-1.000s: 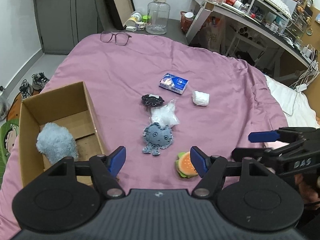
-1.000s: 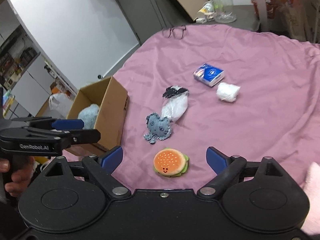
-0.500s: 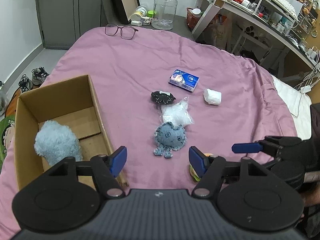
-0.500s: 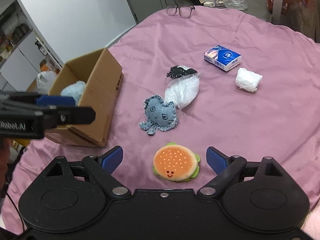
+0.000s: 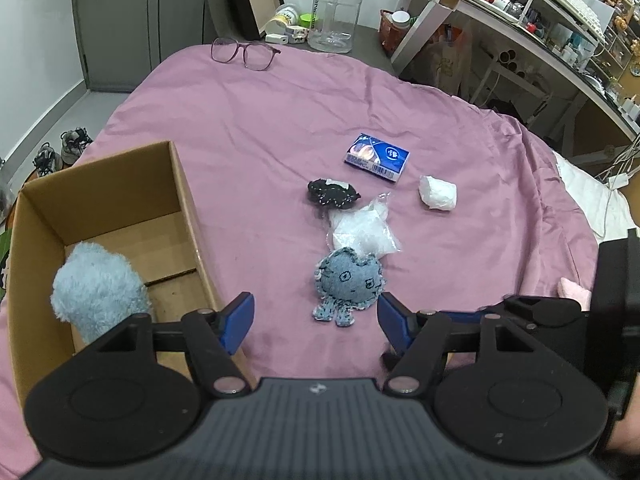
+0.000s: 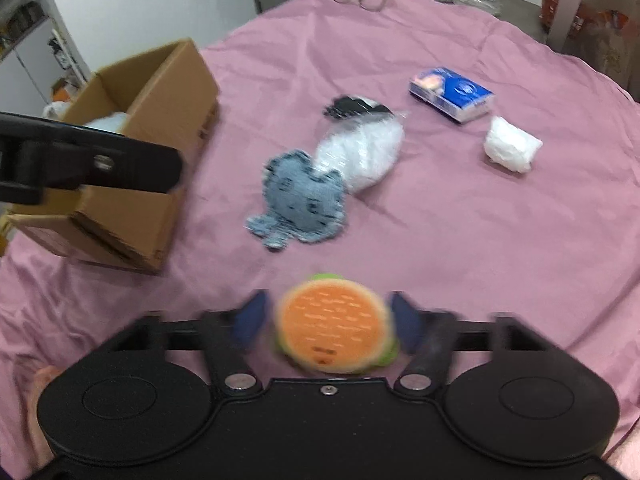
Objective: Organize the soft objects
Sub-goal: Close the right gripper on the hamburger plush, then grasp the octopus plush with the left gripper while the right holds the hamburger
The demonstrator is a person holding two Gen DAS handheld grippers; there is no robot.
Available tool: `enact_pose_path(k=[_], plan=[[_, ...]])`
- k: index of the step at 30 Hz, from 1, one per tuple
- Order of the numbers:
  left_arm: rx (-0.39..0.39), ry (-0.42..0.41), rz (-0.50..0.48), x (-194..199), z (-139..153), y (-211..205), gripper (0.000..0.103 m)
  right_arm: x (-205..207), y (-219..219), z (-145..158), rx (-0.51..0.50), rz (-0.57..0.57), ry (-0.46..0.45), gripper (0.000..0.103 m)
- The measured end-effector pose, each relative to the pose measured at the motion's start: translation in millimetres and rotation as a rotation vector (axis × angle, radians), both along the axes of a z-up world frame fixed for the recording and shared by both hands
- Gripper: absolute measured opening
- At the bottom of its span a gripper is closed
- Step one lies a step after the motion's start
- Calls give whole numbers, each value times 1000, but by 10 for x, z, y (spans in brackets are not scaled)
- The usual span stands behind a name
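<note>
An orange burger plush (image 6: 334,330) lies on the pink bedspread between the fingers of my right gripper (image 6: 326,322), whose jaws stand open around it; the view is motion-blurred. A blue denim octopus plush (image 5: 347,280) (image 6: 302,198) lies just ahead, with a clear bag of white stuffing (image 5: 362,226) (image 6: 360,152) and a black pouch (image 5: 332,193) beyond. My left gripper (image 5: 314,322) is open and empty, just short of the octopus. A cardboard box (image 5: 108,200) (image 6: 160,92) at left holds a fluffy light-blue plush (image 5: 96,288).
A blue tissue pack (image 5: 377,157) (image 6: 452,94) and a white wad (image 5: 438,193) (image 6: 512,149) lie farther right. Glasses (image 5: 244,50) rest at the bed's far edge. A water jug (image 5: 335,10) and a cluttered desk (image 5: 540,20) stand beyond.
My right gripper has moved forward and down until the burger plush sits between its fingers. My left gripper has moved forward toward the octopus, and the burger has dropped out of its view.
</note>
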State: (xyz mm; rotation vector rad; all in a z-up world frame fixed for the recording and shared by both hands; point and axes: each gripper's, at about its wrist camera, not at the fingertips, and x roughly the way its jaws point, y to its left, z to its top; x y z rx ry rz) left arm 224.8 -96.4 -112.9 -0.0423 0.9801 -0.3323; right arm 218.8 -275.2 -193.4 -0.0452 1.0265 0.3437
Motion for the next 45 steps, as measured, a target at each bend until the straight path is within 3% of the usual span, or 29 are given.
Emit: enact_pose_path(k=[10,25,34,43,45], plan=[[23,-4,1,70,-55,-127,67,62,-320,159,78,-65,-52,48],[55,-12,3,244,-218,-368,67,184,-786,137,178,-153,-83,48],[84,53,-58,451,-412,-634,67,271,-939,139,216,-175,-72,48],[131,132,-58,629,-701,-804,67,253,-1074,177,200,-187,-53,48],[147,150,-57,652,-765,-826,63,252,-1088,203,192,-188,-59,48]])
